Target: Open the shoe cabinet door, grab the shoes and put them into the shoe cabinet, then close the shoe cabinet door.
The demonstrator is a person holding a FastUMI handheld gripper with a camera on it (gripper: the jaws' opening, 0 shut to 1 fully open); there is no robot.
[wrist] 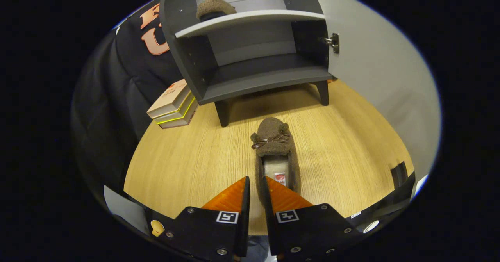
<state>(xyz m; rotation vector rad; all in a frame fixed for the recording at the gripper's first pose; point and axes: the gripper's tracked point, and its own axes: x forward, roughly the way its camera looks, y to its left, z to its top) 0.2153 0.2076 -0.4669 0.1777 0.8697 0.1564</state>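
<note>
The desk (187,164) is light wood grain and carries everything here. At its far side stands the cabinet (250,59), dark grey on short legs, with its door (375,70) swung wide open to the right; a metal hinge (333,42) shows on the door's inner edge. Inside the cabinet a pale shelf (250,22) splits the space in two. The lower compartment is bare, and on the shelf above sits one brown fuzzy shoe (215,9), only its rounded end visible.

Left of the cabinet, touching the booth's dark cloth wall, lies a stack of books (173,105), three or so, tilted at an angle to the cabinet.

The second shoe (275,156), brown with a small bow on its toe, lies on the desk between the cabinet and the claw, toe pointing toward the cabinet. Its heel end sits between the fingers.

The claw (256,191) is nearly closed, its fingers pinching the left side wall of the shoe's heel, one finger outside the shoe and the other inside its opening.
</note>
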